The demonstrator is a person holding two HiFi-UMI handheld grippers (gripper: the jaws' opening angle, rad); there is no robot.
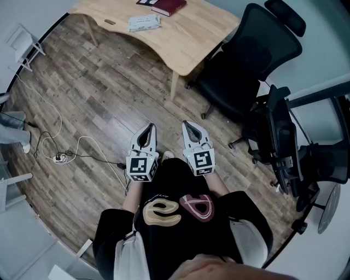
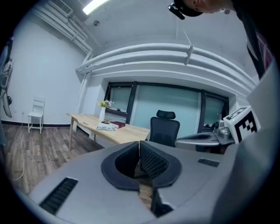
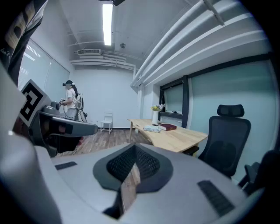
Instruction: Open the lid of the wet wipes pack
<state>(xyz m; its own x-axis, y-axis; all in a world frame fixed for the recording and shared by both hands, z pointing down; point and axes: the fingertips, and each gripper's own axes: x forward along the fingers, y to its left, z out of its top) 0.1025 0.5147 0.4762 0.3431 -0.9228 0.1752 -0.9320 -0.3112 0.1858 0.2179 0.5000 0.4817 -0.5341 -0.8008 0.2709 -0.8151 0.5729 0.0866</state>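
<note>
The wet wipes pack [image 1: 144, 22] lies flat on the far wooden table [image 1: 191, 38], beside a red book [image 1: 169, 6]. Both grippers are held close to the person's body, well short of the table, and point toward it. My left gripper [image 1: 146, 127] is shut with nothing in it, and so is my right gripper [image 1: 187, 124]. In the left gripper view the jaws [image 2: 139, 142] meet at their tips, and the pack [image 2: 105, 127] looks small on the table beyond. Past the closed right jaws [image 3: 134, 145] in the right gripper view, the pack [image 3: 152, 129] lies next to the book [image 3: 167, 127].
A black office chair [image 1: 246, 60] stands at the table's right end, with more black chairs and gear [image 1: 279, 142] behind it. A power strip with white cables [image 1: 60, 158] lies on the wood floor at left. A white chair [image 3: 106, 121] and another person [image 3: 70, 103] are far back.
</note>
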